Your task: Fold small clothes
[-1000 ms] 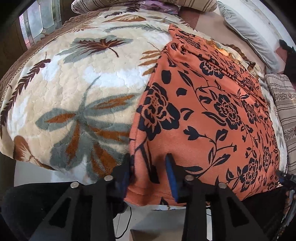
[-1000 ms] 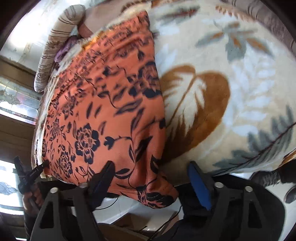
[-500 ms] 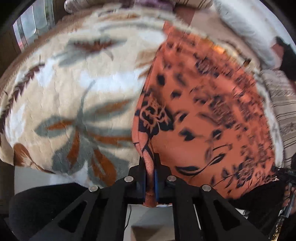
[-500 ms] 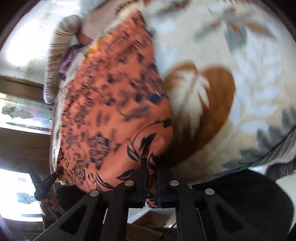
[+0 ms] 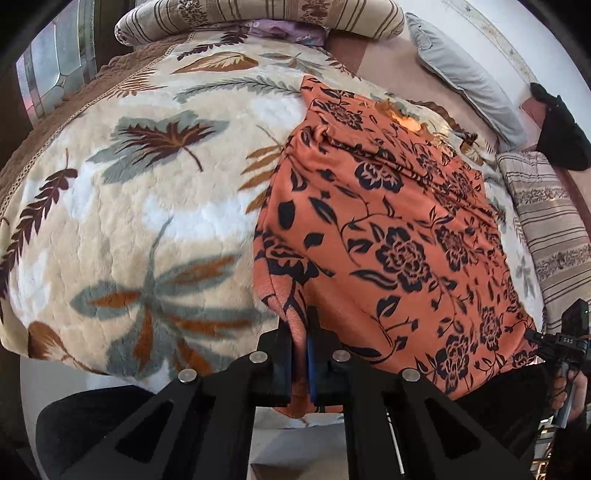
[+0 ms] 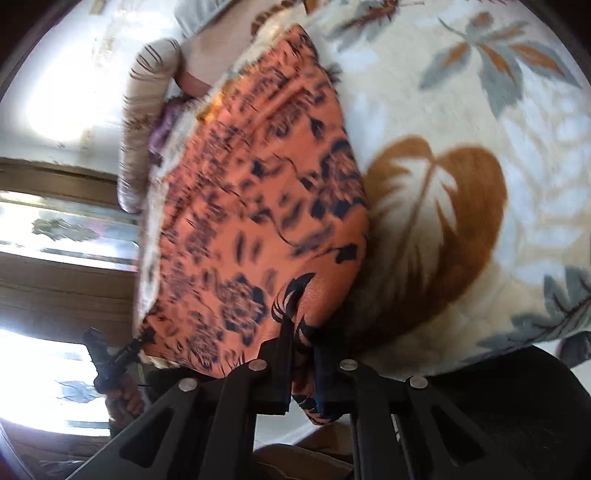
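Left wrist view, left to right: cream blanket (image 5: 147,206) with grey, brown and rust leaf print covers the bed; striped bolster (image 5: 258,16) lies along its far edge with a bit of purple cloth (image 5: 284,29) tucked just under it; orange floral garment (image 5: 388,229) lies spread flat on the blanket right of centre, its near hem hanging over the bed edge; left gripper (image 5: 300,332) is clenched on the garment's near left corner, a pinched ridge of orange fabric standing between the two pads; its jaws have just been closing, cloth between them; further right a grey pillow (image 5: 465,74) lies against the wall and a striped cushion (image 5: 550,229) sits just beside the garment's right edge; at the far right margin a hand (image 5: 569,387) holds the other tool at the garment's near right corner. Right wrist view, left to right (frame smeared, detail poor): bright window (image 6: 55,229); the garment again, stretching away up the bed; right gripper (image 6: 303,354) clamped on the near right corner, fabric bunched between the pads and a tail hanging below them; jaws just been closing here too; the corner appears slightly raised off the blanket, though the blur makes this uncertain; blanket fills the right side.
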